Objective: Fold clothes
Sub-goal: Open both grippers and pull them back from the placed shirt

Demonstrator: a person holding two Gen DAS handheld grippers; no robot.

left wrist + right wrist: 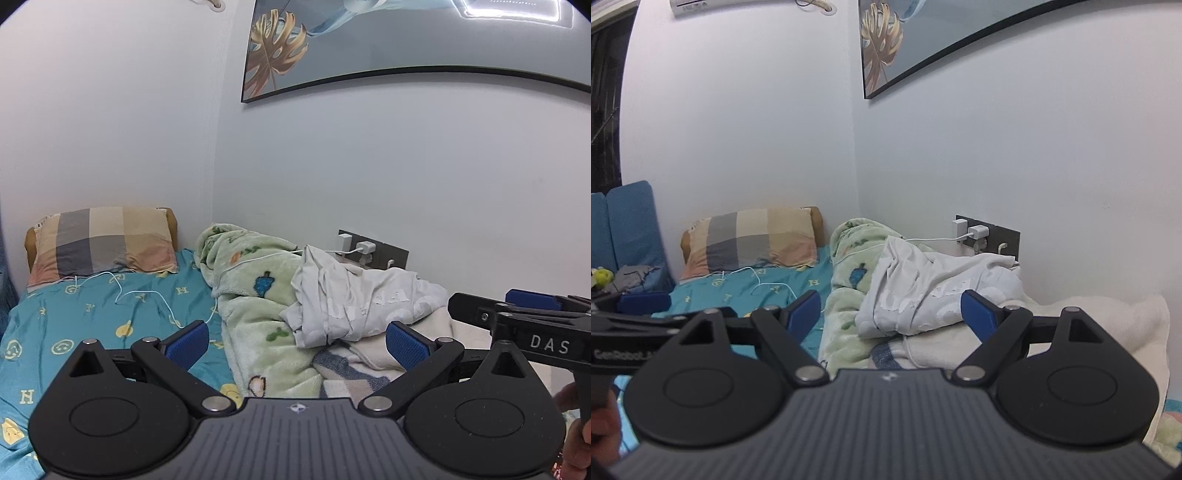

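Observation:
A crumpled white garment (354,299) with a pale print lies on top of a green fleece blanket (255,295) on the bed, near the wall. It also shows in the right wrist view (923,288). My left gripper (297,341) is open and empty, held in front of the garment and apart from it. My right gripper (890,314) is open and empty too, just short of the garment. The right gripper's side shows at the right edge of the left wrist view (524,317).
A checked pillow (99,243) lies at the head of the bed on a teal sheet (92,325). A white charging cable (147,295) runs across the sheet to plugs in a wall socket (369,249). A cream blanket (1089,325) lies at the right. A blue cushion (624,229) stands left.

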